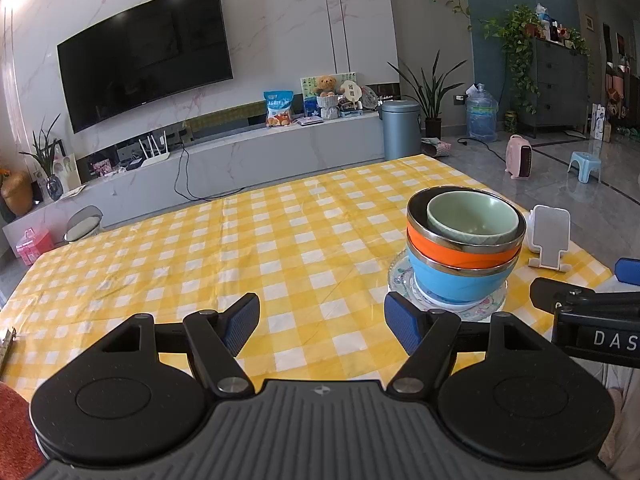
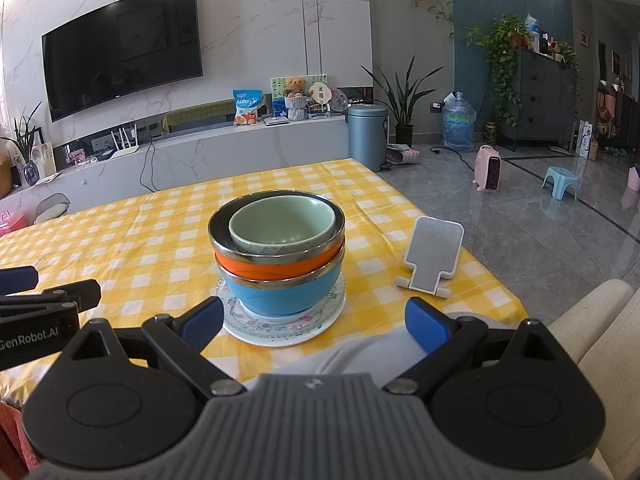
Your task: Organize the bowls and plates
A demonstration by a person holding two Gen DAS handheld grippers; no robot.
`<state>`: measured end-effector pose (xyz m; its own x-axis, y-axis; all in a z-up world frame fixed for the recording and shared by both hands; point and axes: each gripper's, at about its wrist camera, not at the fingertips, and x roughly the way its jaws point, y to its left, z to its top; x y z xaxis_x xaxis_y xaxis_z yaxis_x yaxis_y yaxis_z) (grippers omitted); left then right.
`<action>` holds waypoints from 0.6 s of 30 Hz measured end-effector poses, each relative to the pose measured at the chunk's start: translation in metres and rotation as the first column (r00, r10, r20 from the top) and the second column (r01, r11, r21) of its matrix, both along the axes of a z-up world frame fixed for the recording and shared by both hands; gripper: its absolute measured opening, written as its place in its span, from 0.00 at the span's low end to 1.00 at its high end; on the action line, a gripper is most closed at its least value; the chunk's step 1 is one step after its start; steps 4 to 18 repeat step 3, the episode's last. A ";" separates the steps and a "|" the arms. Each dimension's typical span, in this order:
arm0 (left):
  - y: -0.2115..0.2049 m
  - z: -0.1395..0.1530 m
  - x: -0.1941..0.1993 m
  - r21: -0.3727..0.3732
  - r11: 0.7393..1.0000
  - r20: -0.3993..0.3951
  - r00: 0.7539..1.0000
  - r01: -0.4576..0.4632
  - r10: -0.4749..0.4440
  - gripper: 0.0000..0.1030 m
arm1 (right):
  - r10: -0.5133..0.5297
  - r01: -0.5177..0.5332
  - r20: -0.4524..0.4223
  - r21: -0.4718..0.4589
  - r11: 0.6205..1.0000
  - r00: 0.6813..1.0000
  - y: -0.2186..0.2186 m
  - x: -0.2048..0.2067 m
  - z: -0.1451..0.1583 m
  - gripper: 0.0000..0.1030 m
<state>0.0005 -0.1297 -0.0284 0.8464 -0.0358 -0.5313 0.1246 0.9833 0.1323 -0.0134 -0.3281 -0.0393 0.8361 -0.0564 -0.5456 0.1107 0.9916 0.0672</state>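
nearest, the right gripper point(image 2: 314, 322) hangs over the near table edge with its blue-padded fingers point(image 2: 426, 326) spread wide and holding nothing; a pale cloth fold lies just under it. the left gripper point(image 1: 320, 322) sits to its left, also spread wide and empty, above the yellow checked tablecloth point(image 1: 240, 248). just past the right gripper's left finger stands the stack: a clear glass plate with a floral rim point(image 2: 280, 326) lying on a white plate point(image 2: 256, 338), then a blue bowl point(image 2: 280, 294), an orange bowl point(image 2: 276, 268) nested in it, and a pale green bowl point(image 2: 282, 226) on top. both lower bowls have steel rims. the stack stands near the table's near right part. to its right, apart from it, a white phone stand point(image 2: 432, 258) sits on the cloth. far beyond the table, a tv point(image 2: 120, 46) hangs on the marble wall above a low grey cabinet point(image 2: 224, 148).
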 end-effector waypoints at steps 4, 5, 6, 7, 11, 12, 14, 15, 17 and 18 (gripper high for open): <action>0.000 0.001 0.000 -0.007 1.000 0.000 1.000 -0.005 0.005 0.82 | 0.000 0.000 0.000 -0.002 1.000 1.000 0.000 0.000 0.000 0.93; 0.000 0.001 0.000 -0.007 1.000 0.000 1.000 -0.005 0.005 0.82 | 0.000 0.000 0.000 -0.002 1.000 1.000 0.000 0.000 0.000 0.93; 0.000 0.001 0.000 -0.007 1.000 0.000 1.000 -0.005 0.005 0.82 | 0.000 0.000 0.000 -0.002 1.000 1.000 0.000 0.000 0.000 0.93; 0.000 0.001 0.000 -0.007 1.000 0.000 1.000 -0.005 0.005 0.82 | 0.000 0.000 0.000 -0.002 1.000 1.000 0.000 0.000 0.000 0.93; 0.000 0.001 0.000 -0.007 1.000 0.000 1.000 -0.005 0.005 0.82 | 0.000 0.000 0.000 -0.002 1.000 1.000 0.000 0.000 0.000 0.93; 0.000 0.001 0.000 -0.007 1.000 0.000 1.000 -0.005 0.005 0.82 | 0.000 0.000 0.000 -0.002 1.000 1.000 0.000 0.000 0.000 0.93; 0.000 0.001 0.000 -0.007 1.000 0.000 1.000 -0.005 0.005 0.82 | 0.000 0.000 0.000 -0.002 1.000 1.000 0.000 0.000 0.000 0.93; 0.000 0.001 0.000 -0.007 1.000 0.000 1.000 -0.005 0.005 0.82 | 0.000 0.000 0.000 -0.002 1.000 1.000 0.000 0.000 0.000 0.93; 0.000 0.001 0.000 -0.007 1.000 0.000 1.000 -0.005 0.005 0.82 | 0.000 0.000 0.000 -0.002 1.000 1.000 0.000 0.000 0.000 0.93; 0.000 0.001 0.000 -0.007 1.000 0.000 1.000 -0.005 0.005 0.82 | 0.000 0.000 0.000 -0.002 1.000 1.000 0.000 0.000 0.000 0.93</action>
